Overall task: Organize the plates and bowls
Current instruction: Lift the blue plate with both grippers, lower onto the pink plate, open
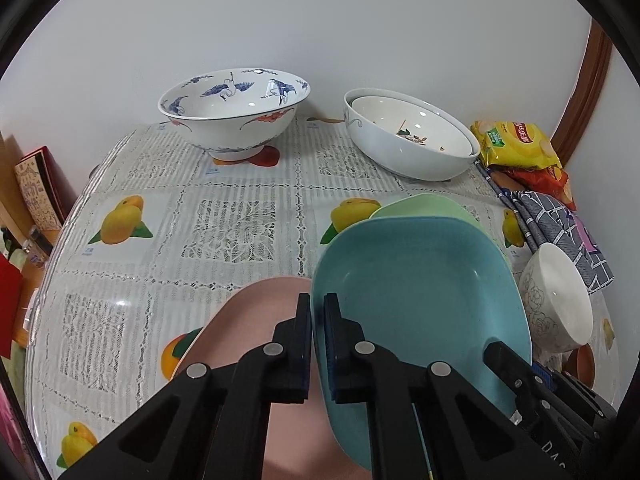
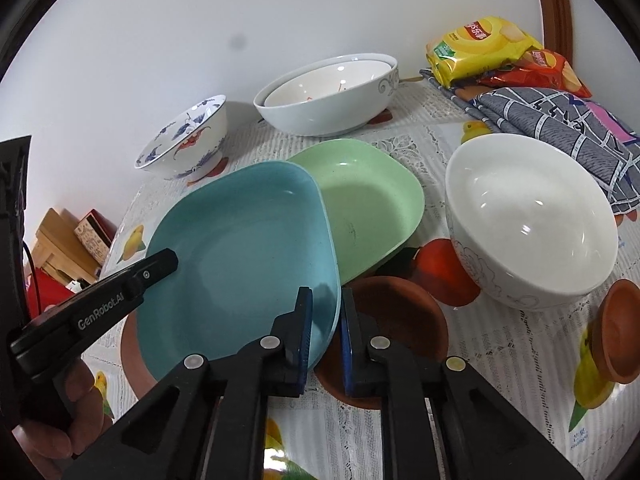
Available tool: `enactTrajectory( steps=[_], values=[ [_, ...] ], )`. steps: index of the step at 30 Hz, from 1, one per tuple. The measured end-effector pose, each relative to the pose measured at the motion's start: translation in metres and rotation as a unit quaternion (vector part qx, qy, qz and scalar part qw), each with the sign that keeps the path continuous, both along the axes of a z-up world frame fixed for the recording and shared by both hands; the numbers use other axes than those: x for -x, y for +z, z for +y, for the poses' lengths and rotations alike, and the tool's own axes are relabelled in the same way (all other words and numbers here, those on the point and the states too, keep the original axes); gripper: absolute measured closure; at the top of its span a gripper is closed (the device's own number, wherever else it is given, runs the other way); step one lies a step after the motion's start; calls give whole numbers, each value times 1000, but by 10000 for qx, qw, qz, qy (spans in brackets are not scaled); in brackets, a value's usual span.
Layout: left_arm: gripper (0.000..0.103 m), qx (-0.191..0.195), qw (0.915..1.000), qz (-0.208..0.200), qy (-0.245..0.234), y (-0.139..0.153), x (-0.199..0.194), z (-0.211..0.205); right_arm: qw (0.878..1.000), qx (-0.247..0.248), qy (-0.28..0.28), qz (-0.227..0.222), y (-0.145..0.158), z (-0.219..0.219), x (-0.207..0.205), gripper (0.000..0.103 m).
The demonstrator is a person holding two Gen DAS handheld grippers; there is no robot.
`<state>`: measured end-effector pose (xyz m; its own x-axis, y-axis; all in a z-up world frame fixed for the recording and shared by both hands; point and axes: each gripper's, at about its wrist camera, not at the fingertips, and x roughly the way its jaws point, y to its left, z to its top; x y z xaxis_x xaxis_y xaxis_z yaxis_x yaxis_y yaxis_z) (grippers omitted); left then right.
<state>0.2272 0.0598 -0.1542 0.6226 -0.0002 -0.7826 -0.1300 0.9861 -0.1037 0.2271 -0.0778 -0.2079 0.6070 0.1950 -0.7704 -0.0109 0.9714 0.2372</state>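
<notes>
Left claw point(image 1: 317, 336): clenched on the near left rim of my blue plate point(image 1: 416, 300), which overlaps the green plate point(image 1: 420, 206).
Right claw point(image 2: 326, 336): clenched on the blue plate's near right rim.
Progress: early; pink plate point(image 1: 256, 312), bowls still scattered.

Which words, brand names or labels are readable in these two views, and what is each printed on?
"GenRobot.AI": white lettering on the left gripper, seen in the right wrist view.
"DAS": partial letters on the right gripper body, cut off at the frame edge.
Yellow snack bag: logo lettering too blurred to read.
Red snack bag: unreadable.
</notes>
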Motion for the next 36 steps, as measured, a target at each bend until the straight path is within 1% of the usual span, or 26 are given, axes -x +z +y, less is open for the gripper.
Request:
enactTrajectory(
  steps=[6, 8, 12, 18, 25, 31, 36],
  values=[
    [96, -160, 9995, -234, 149, 12, 17, 0, 9997, -188, 19, -181, 10, 0, 8, 92],
    [96, -113, 9994, -260, 195, 15, 23, 3, 9995, -191, 72, -239, 13, 2, 9, 92],
    [96, -33, 9992, -240, 309, 19, 35, 13, 9987, -336, 191, -331, 20, 5, 12, 93],
    [96, -167, 9982, -303, 483, 30, 53, 23, 9973, -353, 415, -485, 28, 20, 18, 93],
    [96, -286, 9966, -307, 710, 39, 73, 36, 9947, -452, 731, -556, 32, 33, 24, 94],
    [96, -421, 9951, -242, 864, 42, 83, 44, 9925, -474, 1018, -475, 28, 44, 27, 94],
    [96, -370, 9943, -155, 984, 34, 85, 50, 9923, -439, 1115, -325, 20, 52, 26, 94]
  ],
)
